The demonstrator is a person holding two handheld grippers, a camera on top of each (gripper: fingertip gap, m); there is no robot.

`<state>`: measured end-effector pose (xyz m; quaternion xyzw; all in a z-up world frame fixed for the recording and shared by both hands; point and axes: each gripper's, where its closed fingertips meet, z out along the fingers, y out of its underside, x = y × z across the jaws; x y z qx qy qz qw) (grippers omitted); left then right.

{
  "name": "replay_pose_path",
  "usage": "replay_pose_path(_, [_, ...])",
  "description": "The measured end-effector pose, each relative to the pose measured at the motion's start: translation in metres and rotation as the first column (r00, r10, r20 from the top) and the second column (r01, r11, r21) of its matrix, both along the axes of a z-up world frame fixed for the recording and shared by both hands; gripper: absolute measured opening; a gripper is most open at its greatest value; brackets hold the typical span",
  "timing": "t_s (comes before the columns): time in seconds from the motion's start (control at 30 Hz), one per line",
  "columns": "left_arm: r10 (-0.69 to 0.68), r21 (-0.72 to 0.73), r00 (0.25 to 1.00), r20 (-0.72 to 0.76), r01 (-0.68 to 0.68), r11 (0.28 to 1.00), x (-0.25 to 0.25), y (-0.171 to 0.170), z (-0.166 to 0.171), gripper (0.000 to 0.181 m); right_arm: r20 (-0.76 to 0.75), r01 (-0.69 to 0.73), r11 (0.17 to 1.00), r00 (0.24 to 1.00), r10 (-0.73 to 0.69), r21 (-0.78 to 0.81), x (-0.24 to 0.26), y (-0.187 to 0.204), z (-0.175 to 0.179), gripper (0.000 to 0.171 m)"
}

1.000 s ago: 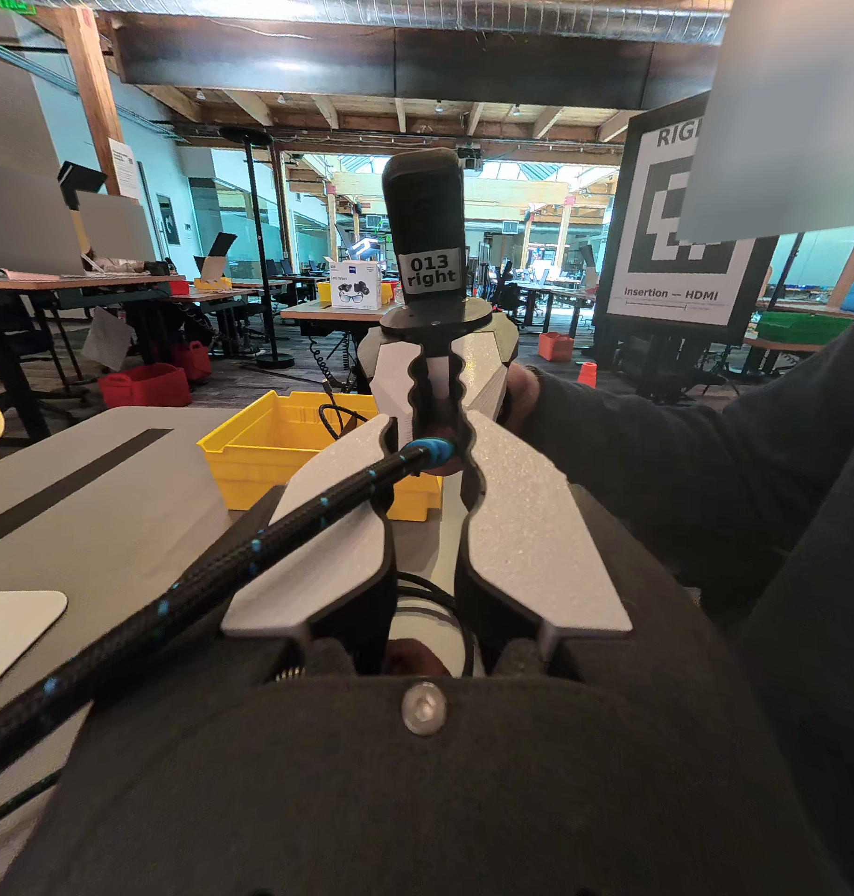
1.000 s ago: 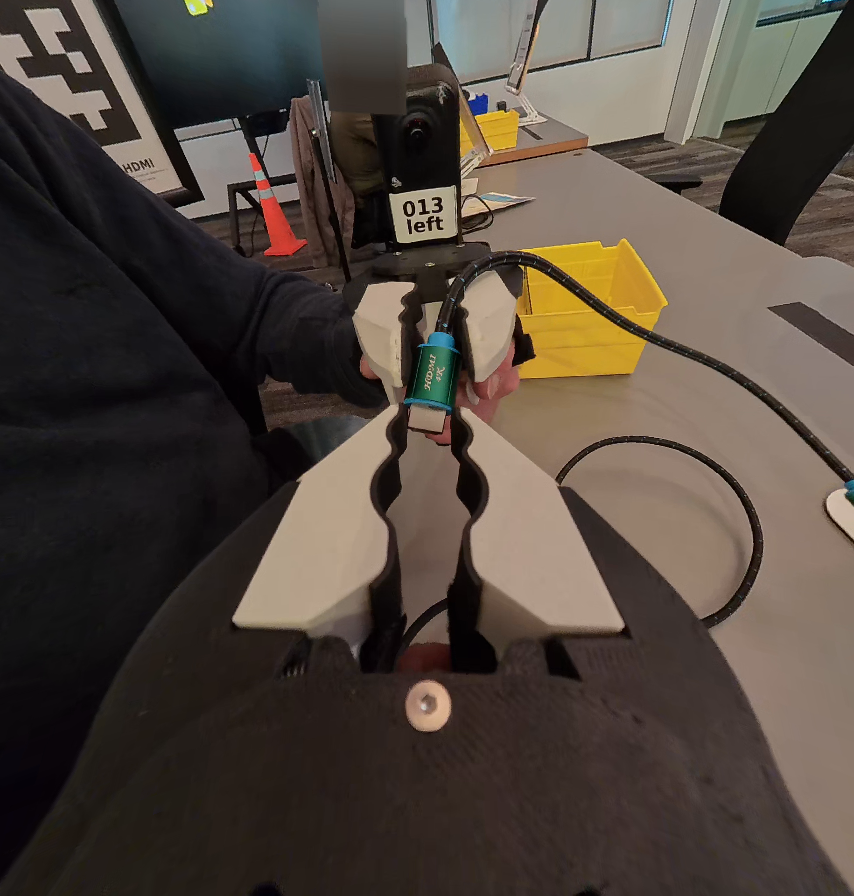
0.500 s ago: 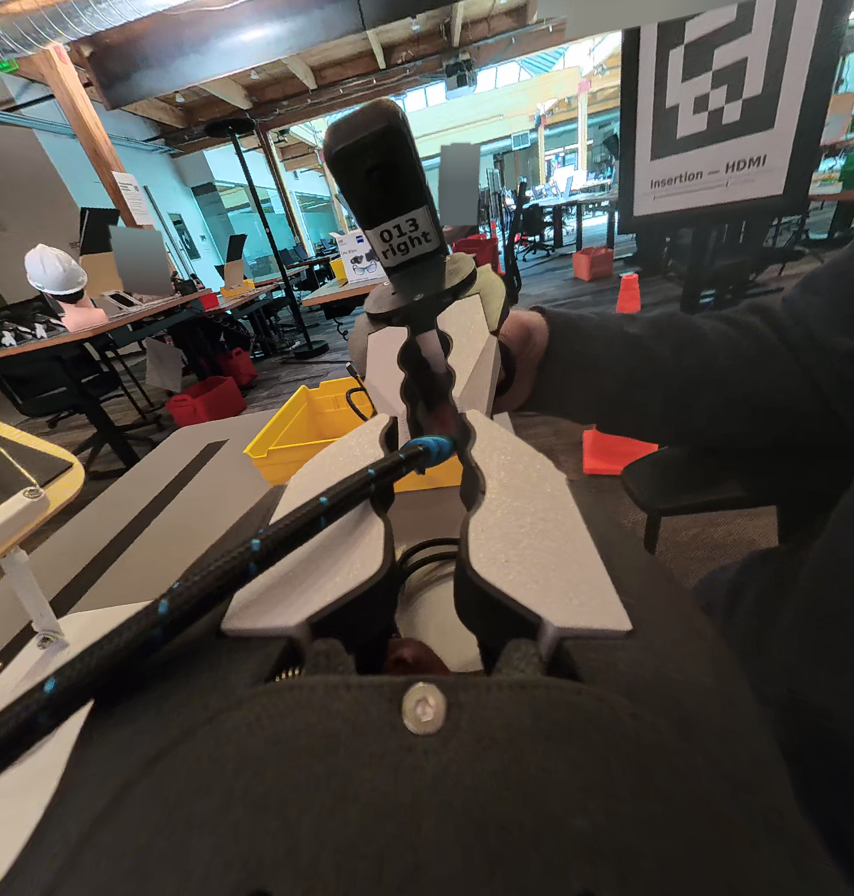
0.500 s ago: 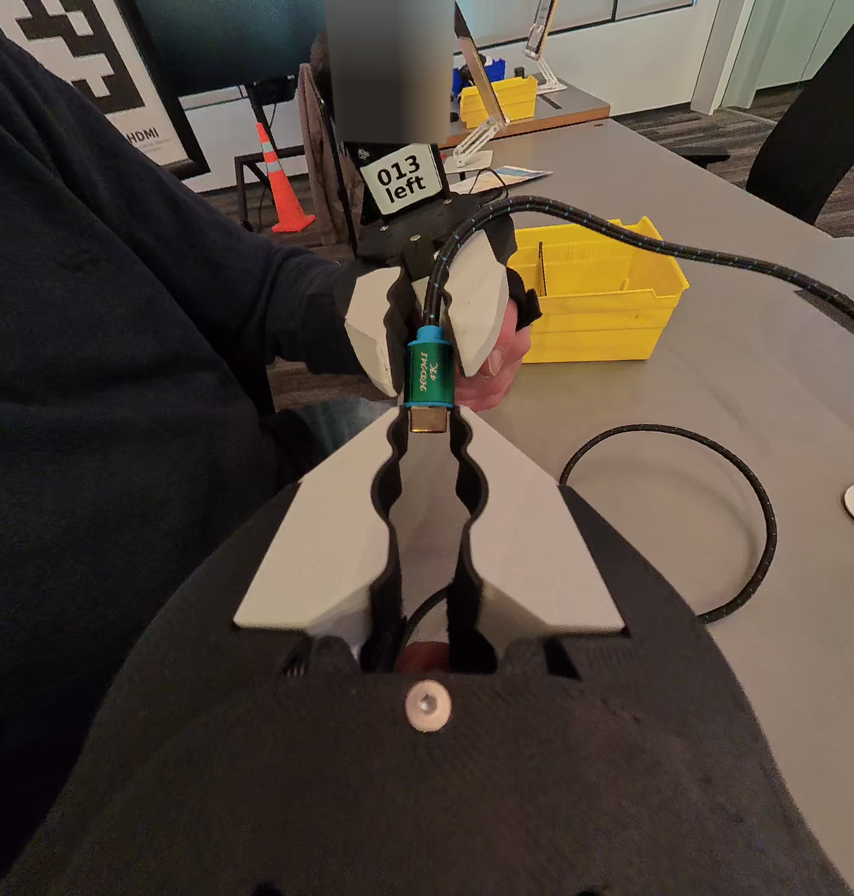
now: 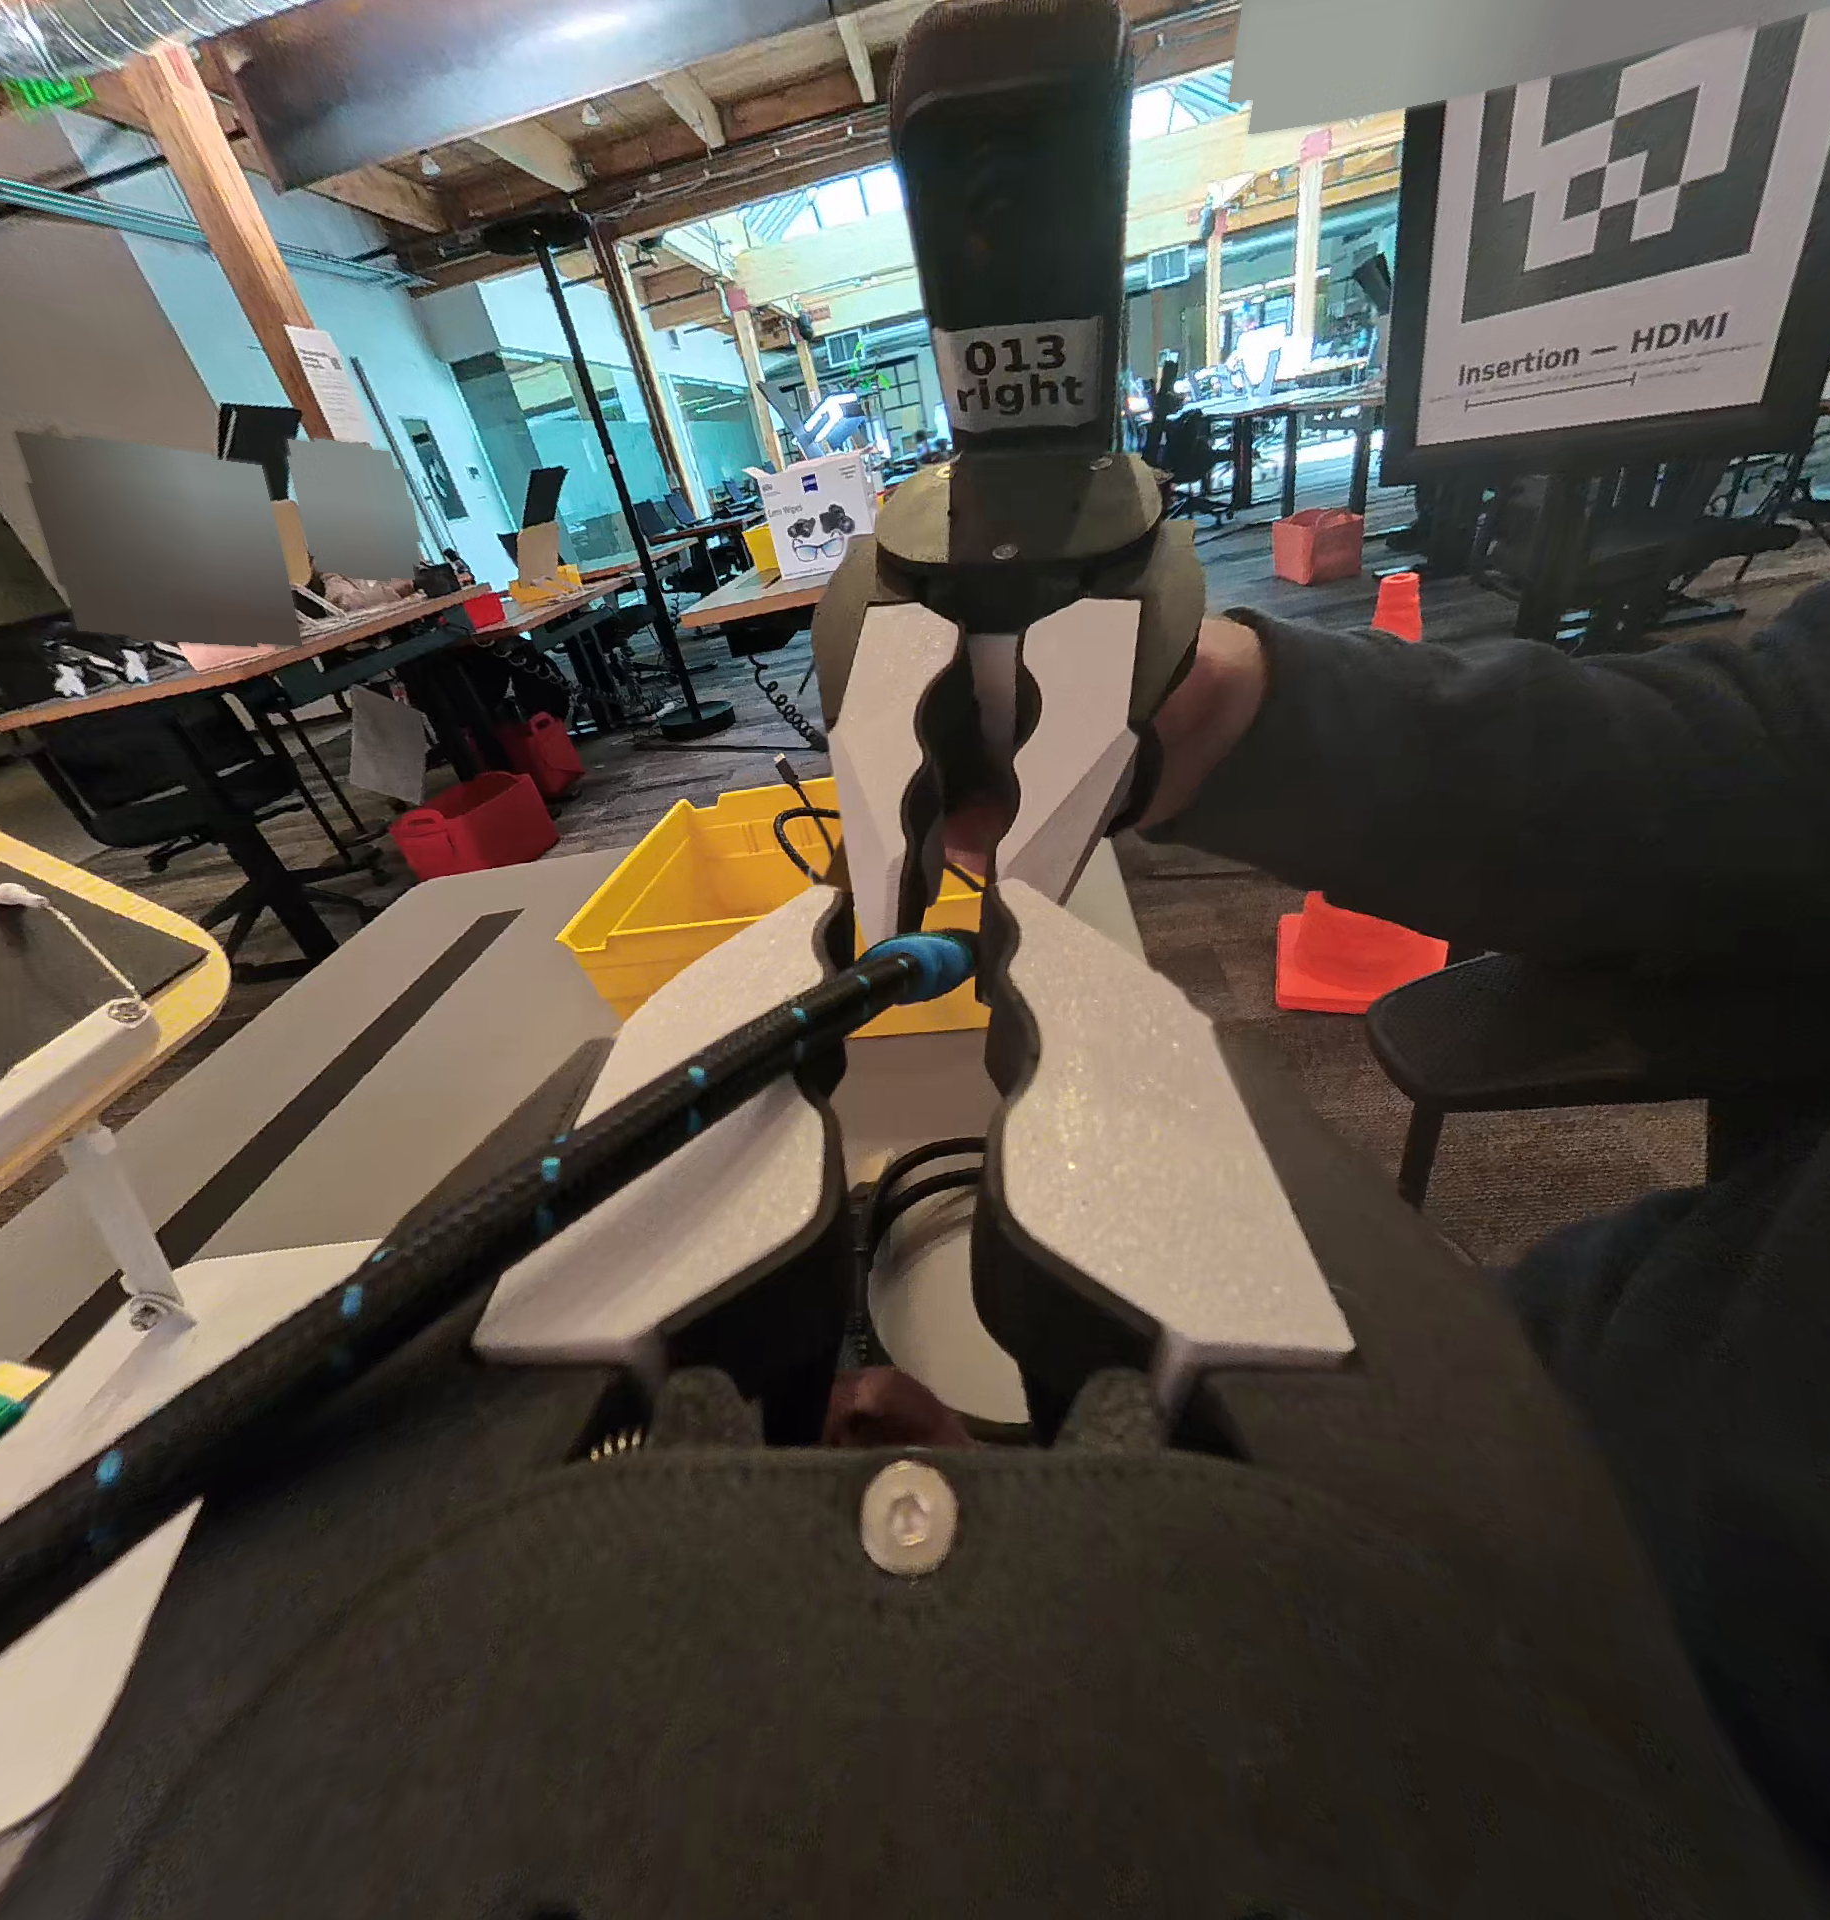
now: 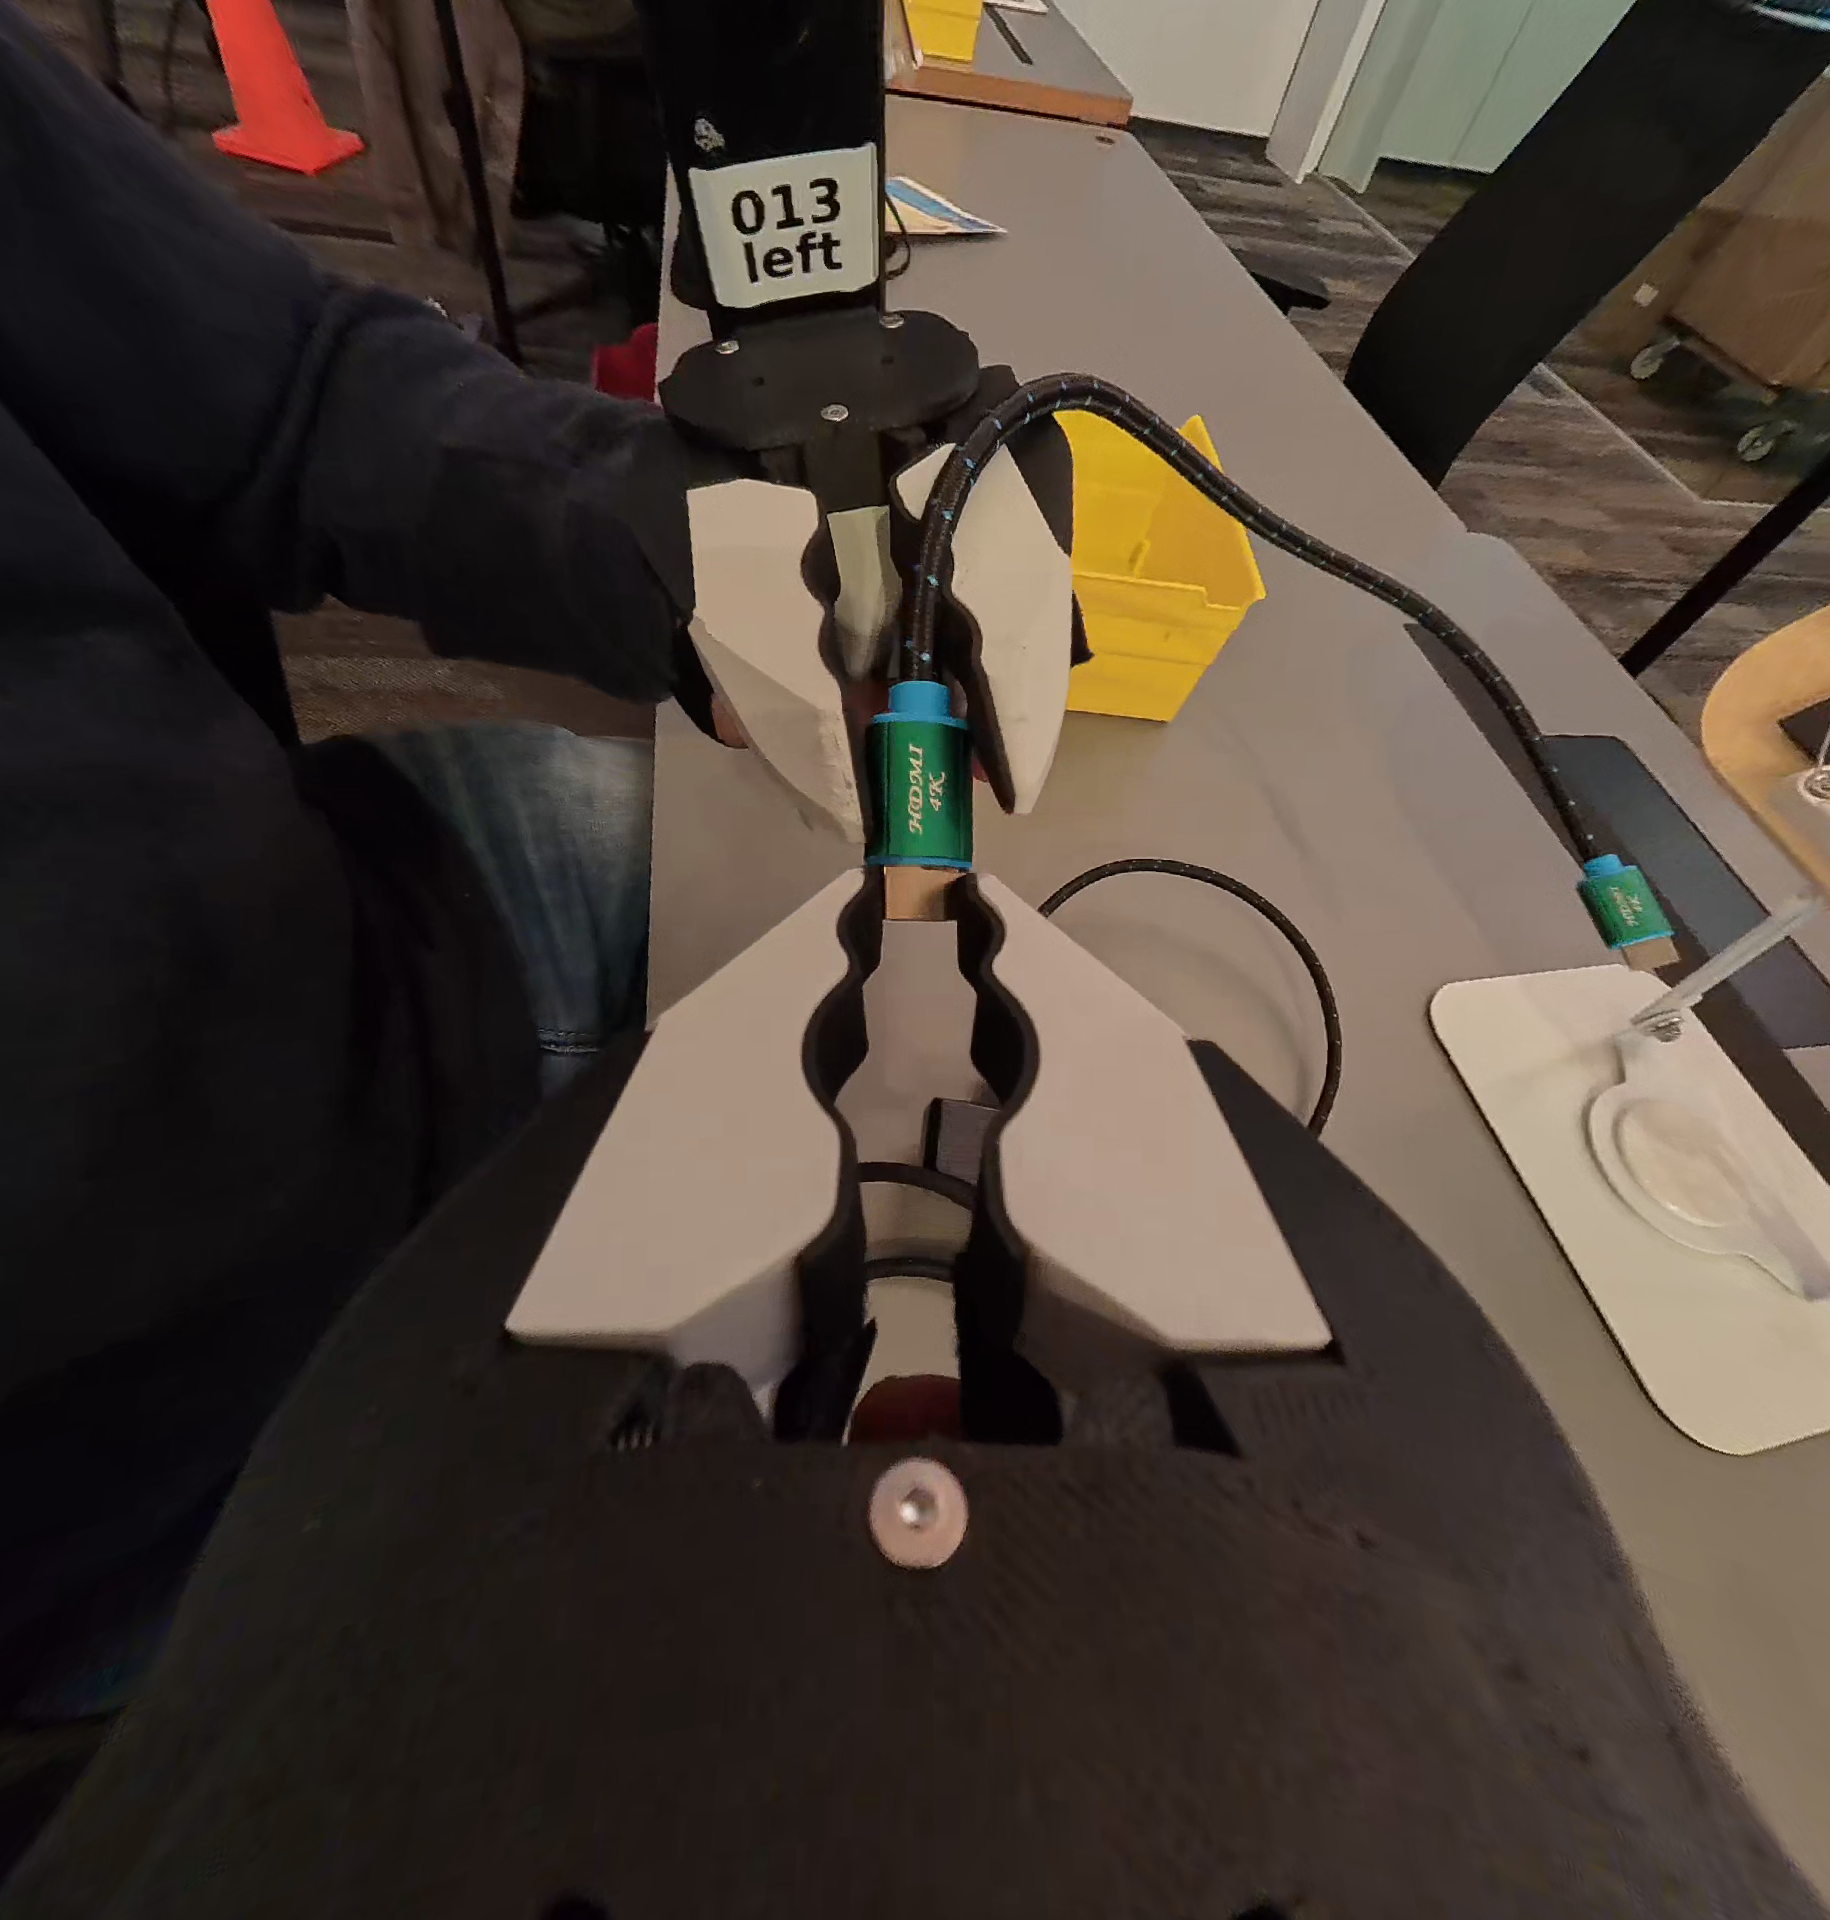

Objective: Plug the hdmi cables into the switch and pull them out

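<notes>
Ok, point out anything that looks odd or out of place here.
Nothing looks damaged or spilled. One oddity: the green plug is held in mid-air by the left tool, its metal tip touching the right tool. A second plug lies loose on the table.

- Each camera rides its own gripper, looking along the jaws, facing the other close up.
- Both share the yellow bin point(image 5: 724, 894) point(image 6: 1150, 582) on the counter point(image 5: 371, 1039) point(image 6: 1358, 790).

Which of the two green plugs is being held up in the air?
The green plug between the two grippers: the left gripper pinches it in its jaws, metal tip toward the right gripper. The other green plug lies loose by the white plate.
</notes>
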<state>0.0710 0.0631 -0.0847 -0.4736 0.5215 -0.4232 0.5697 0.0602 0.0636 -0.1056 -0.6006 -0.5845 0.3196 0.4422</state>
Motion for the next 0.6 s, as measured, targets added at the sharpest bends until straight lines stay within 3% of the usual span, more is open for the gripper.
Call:
replay_pose_path(0.17, [0.030, 0.048, 0.999, -0.027, -0.028, 0.998, 0.002, 0.001, -0.004, 0.022, -0.021, 0.018, 0.998, 1.000, -0.019, -0.053, 0.005, 0.005, -0.001, 0.018])
replay_pose_path(0.37, [0.077, 0.160, 0.991, -0.106, -0.059, 0.985, 0.002, 0.004, -0.012, 0.021, -0.063, 0.088, 0.996, 0.994, -0.086, 0.035, 0.012, 0.012, 0.022, 0.030])
replay_pose_path(0.6, [0.130, 0.296, 0.955, -0.267, -0.047, 0.954, 0.016, -0.002, -0.042, 0.022, -0.079, 0.068, 0.996, 0.995, -0.064, 0.053, -0.025, -0.001, 0.033, 0.037])
